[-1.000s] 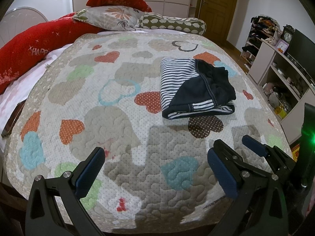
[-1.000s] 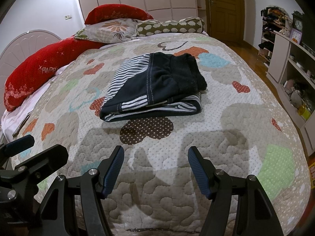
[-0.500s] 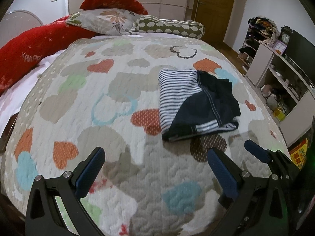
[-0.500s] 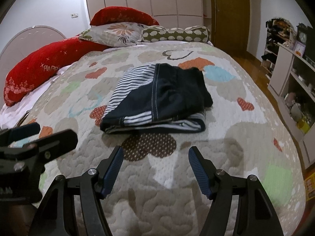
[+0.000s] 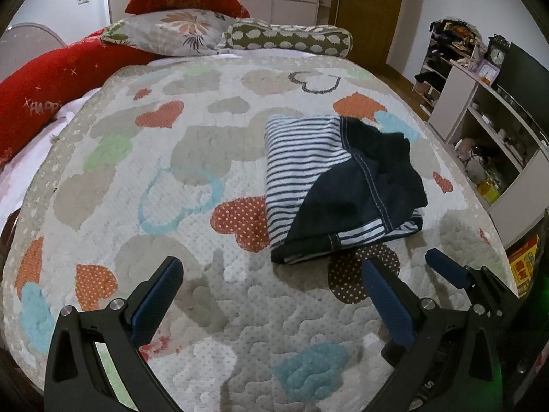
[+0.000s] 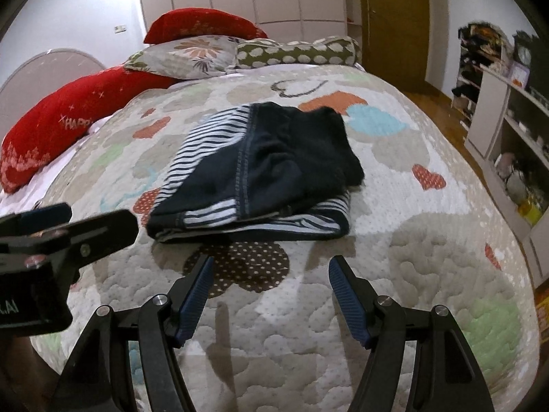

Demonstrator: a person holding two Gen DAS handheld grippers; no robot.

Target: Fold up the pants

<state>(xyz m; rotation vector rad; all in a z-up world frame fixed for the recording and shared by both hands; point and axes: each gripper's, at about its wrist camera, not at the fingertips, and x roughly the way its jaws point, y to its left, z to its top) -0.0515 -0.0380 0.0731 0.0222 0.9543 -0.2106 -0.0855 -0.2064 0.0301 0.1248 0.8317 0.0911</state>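
Note:
The pants point(image 5: 338, 189) lie folded into a compact bundle on the bed, navy cloth over blue-and-white stripes; the right wrist view shows the same pants point(image 6: 260, 171) from nearer. My left gripper point(image 5: 271, 278) hovers open over the quilt, short of the bundle and to its left, nothing between its blue pads. My right gripper point(image 6: 271, 274) is open too, just short of the bundle's near edge, above a brown dotted heart. The right gripper's fingers point(image 5: 446, 269) show at the left view's right edge, and the left gripper's fingers point(image 6: 99, 226) at the right view's left edge.
A heart-patterned quilt point(image 5: 164, 158) covers the bed. Red pillows point(image 5: 51, 92), a floral pillow point(image 5: 171, 31) and a dotted bolster point(image 5: 291, 36) line its far end. White shelves point(image 5: 487, 130) with clutter and a clock stand to the right, a wooden door point(image 5: 370, 10) behind.
Both grippers have drifted forward towards the folded pants, which now look larger and nearer. The pants have not moved, and both grippers stay open.

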